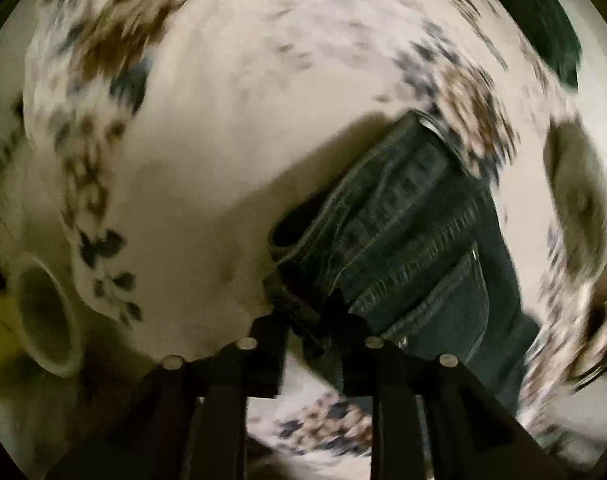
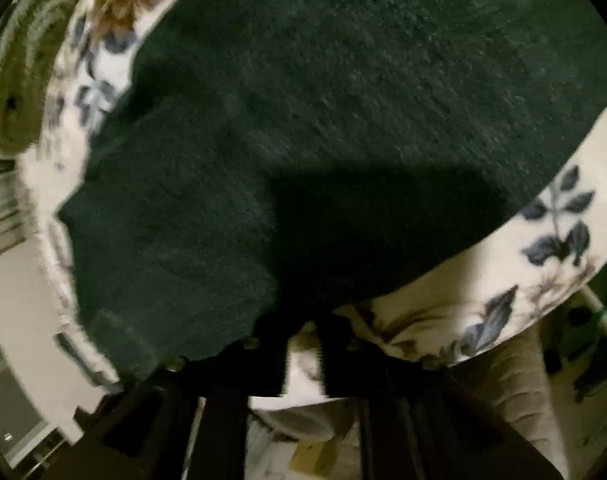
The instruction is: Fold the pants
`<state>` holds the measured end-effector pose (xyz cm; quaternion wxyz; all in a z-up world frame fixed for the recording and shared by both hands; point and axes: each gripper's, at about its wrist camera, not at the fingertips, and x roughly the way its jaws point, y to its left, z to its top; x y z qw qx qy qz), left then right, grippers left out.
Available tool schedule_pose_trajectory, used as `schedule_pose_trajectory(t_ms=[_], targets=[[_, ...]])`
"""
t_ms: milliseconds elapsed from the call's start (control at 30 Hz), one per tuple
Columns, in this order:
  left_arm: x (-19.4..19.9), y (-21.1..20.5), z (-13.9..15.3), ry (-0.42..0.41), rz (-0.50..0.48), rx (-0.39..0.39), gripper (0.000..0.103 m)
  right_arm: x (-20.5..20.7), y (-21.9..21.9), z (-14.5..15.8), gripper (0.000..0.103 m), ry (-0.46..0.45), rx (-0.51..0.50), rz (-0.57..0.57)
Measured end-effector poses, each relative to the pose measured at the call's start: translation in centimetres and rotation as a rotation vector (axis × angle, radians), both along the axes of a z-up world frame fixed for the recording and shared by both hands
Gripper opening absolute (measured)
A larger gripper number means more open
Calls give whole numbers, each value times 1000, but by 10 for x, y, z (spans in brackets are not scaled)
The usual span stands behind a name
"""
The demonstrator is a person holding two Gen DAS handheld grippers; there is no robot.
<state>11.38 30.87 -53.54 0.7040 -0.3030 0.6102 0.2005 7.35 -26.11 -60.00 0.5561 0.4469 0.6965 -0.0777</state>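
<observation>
We pinch the jeans in the left gripper; right gripper grip unclear. Lift both evenly over the bedsheet.

Pants on sheet, R side.

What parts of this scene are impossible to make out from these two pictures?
- Left wrist view: the flowered sheet is motion-blurred, so its pattern smears.
- Left wrist view: the jeans end behind the left gripper, hiding the grip.
- Right wrist view: the dark cloth fills the frame, edges cut off; shadow hides the right gripper.
</observation>
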Motion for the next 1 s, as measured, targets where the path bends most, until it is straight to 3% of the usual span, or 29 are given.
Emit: schedule_pose_trajectory(t_ms=[33, 67, 100, 133, 200, 267, 367, 500, 733, 1000], targets=[[6, -13, 8, 22, -55, 47, 24, -2, -7, 6, 59, -32, 11, -12], [12, -30, 19, 40, -122, 99, 33, -3, -12, 11, 80, -57, 13, -17], [16, -44, 27, 43, -164, 128, 44, -5, -21, 19, 85, -92, 11, -20], [20, -64, 37, 41, -215, 168, 48, -9, -34, 29, 85, -130, -7, -21], [27, -108, 51, 35, -314, 230, 74, -19, -57, 40, 85, -167, -36, -38], [33, -154, 59, 32, -396, 280, 84, -30, -89, 47, 85, -200, -55, -91], [38, -216, 60, 53, -476, 347, 86, -44, -145, 53, 85, -232, -102, -188], [47, -298, 52, 52, -531, 375, 86, -72, -231, 50, 85, -270, -154, -316], [50, -398, 37, 41, -651, 436, 86, -109, -366, 25, 85, -364, -198, -498], [46, -456, 19, 62, -759, 486, 86, -109, -400, -7, 84, -465, -128, -601]])
